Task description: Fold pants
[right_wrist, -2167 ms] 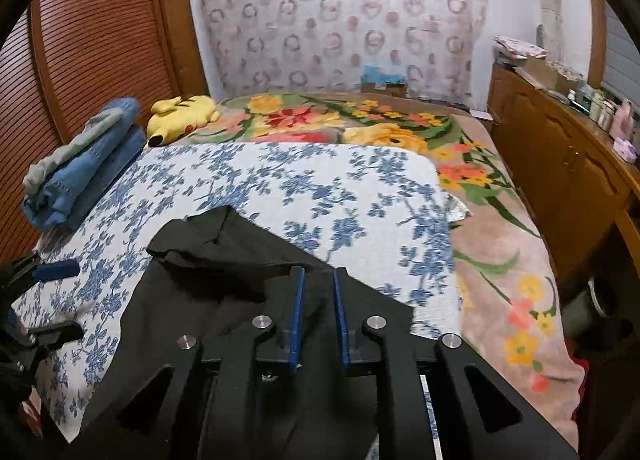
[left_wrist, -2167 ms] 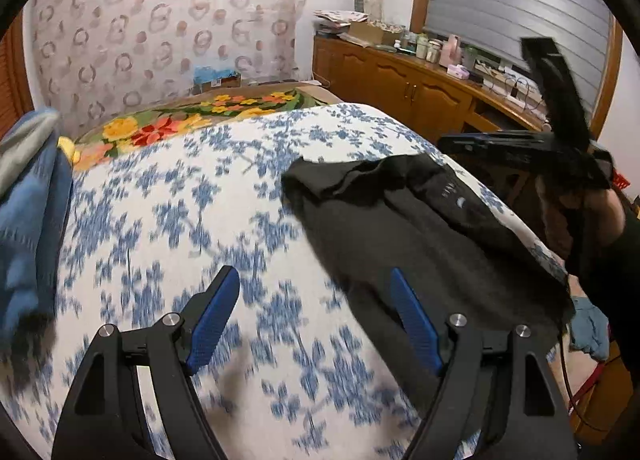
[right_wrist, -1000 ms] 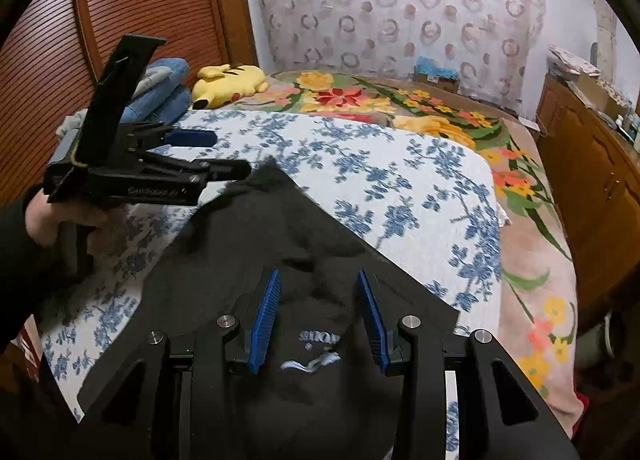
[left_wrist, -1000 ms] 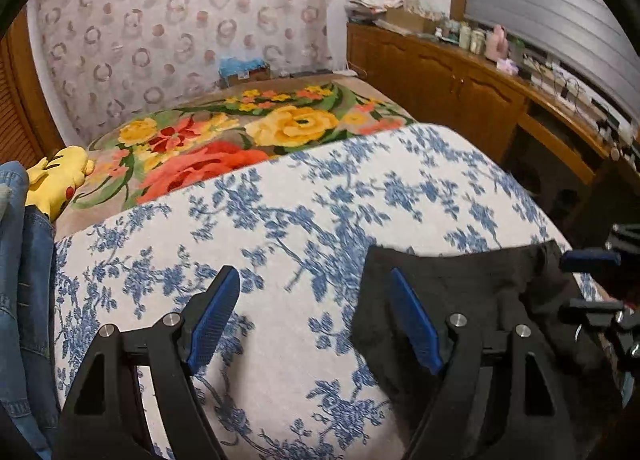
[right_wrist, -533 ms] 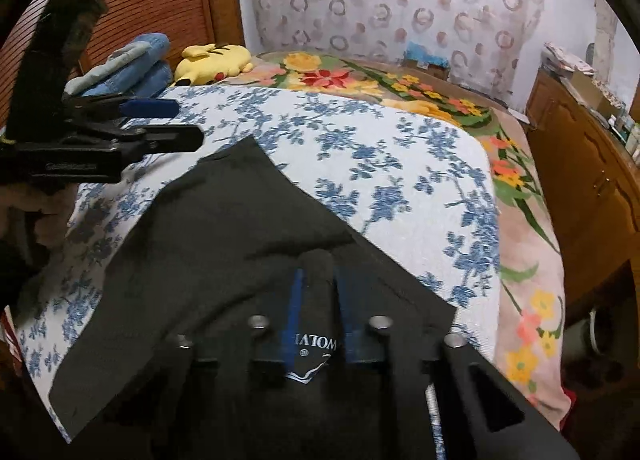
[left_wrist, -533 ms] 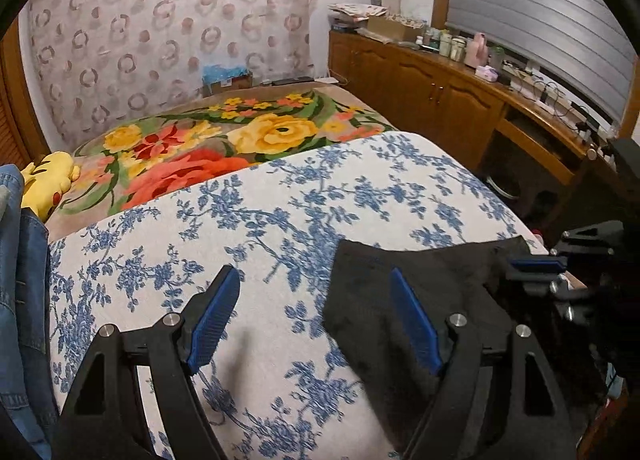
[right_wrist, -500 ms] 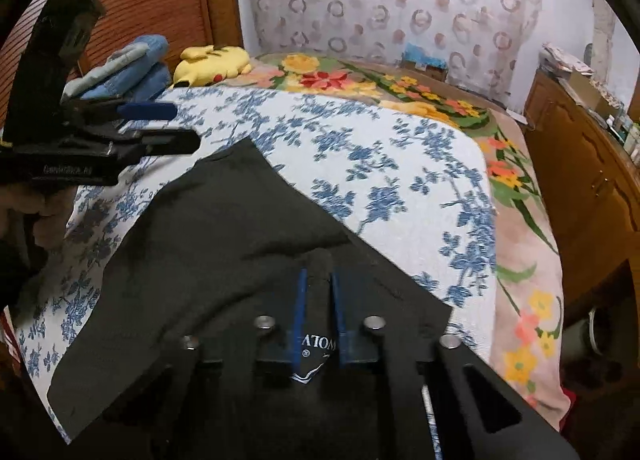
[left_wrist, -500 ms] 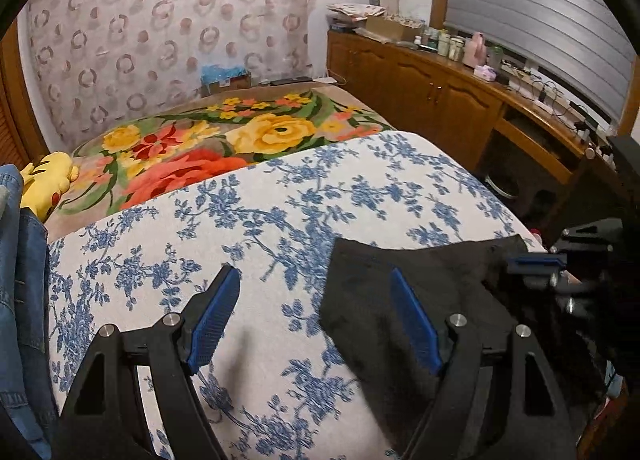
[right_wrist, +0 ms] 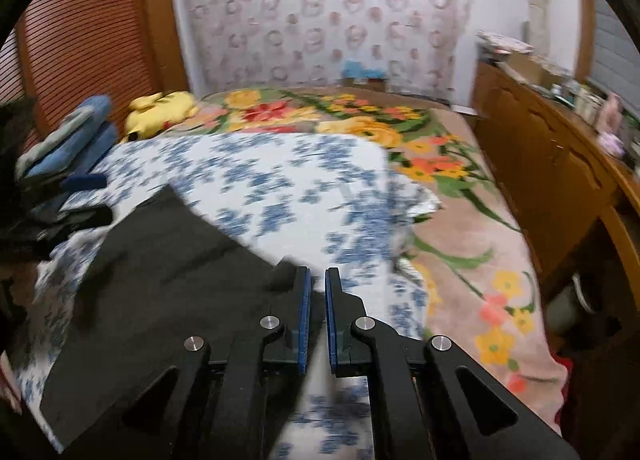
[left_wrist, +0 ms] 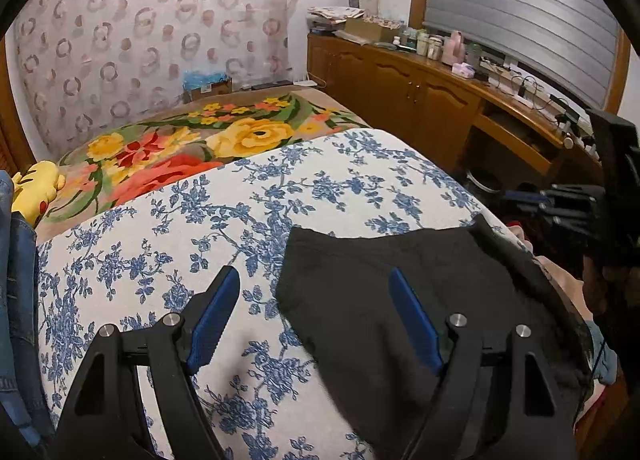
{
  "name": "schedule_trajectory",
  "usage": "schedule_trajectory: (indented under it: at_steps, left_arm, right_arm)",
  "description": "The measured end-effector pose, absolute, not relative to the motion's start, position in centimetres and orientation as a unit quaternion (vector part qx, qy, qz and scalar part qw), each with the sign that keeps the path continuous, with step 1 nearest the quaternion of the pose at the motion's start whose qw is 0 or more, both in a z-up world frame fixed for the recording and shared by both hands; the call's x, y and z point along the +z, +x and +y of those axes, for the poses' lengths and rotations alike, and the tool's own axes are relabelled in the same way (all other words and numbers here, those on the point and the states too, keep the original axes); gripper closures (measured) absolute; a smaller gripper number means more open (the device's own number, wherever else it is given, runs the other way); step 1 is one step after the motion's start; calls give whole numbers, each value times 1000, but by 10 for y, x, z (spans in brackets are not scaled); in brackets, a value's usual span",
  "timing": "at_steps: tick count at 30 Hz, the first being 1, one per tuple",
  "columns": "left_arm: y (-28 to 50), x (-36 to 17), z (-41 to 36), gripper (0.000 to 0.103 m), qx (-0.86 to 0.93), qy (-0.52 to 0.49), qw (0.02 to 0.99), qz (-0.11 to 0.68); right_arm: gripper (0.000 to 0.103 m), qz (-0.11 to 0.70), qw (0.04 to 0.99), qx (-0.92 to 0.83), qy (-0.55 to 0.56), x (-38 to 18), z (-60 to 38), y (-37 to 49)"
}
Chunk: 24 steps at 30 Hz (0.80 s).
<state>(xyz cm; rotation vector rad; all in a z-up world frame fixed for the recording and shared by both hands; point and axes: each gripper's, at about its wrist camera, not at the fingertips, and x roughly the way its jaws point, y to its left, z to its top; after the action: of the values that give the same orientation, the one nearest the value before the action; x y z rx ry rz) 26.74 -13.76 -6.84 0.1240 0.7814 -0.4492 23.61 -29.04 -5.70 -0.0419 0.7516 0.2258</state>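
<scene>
Pants (left_wrist: pixel 400 280), black, lying partly folded on the near end of the bed, on a white sheet with blue flowers (left_wrist: pixel 224 219); far edge runs straight across the sheet, near part hangs toward the bed's edge. Left gripper (left_wrist: pixel 314 316): jaws wide apart, nothing between them, hovering over the sheet with its right blue pad above the black cloth and its left pad above the bare print. Right gripper (right_wrist: pixel 315 292): pads nearly together with a thin gap; in its own view, which is blurred, the pants' corner lies right at the fingertips, but whether the cloth is pinched cannot be told. Its jaws have just closed and then eased apart a little. Beyond the sheet, a floral blanket (left_wrist: pixel 192 147) in yellow, red and green. Folded jeans (right_wrist: pixel 68 135) stacked at the left side, a yellow plush toy (right_wrist: pixel 160 107) beside them. Wooden cabinets (left_wrist: pixel 400 83) along the right wall, cluttered on top.
</scene>
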Motion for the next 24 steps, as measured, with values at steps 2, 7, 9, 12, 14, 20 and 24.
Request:
schedule_trajectory:
  at_steps: [2, 7, 9, 12, 14, 20, 24]
  left_arm:
    - [265, -70, -140, 24, -222, 62, 896, 380]
    - [262, -75, -145, 24, -225, 69, 892, 387]
    - [262, -78, -147, 24, -226, 72, 890, 390]
    - [265, -85, -150, 24, -223, 79, 887, 398]
    - [268, -89, -150, 24, -218, 83, 884, 404]
    - [274, -99, -147, 24, -208, 90, 880, 417]
    - [276, -104, -142, 24, -205, 85, 878, 424]
  right_arm:
    - [87, 366, 925, 105, -1, -55, -296, 237]
    - [80, 365, 922, 128, 2, -51, -285, 230]
    - [66, 370, 917, 147, 4, -55, -282, 233]
    - [62, 379, 911, 164, -8, -57, -274, 234]
    - [62, 391, 905, 166, -27, -60, -268, 236]
    - [62, 425, 892, 137, -66, -72, -272, 243]
    - [62, 422, 898, 110, -57, -68, -289, 242]
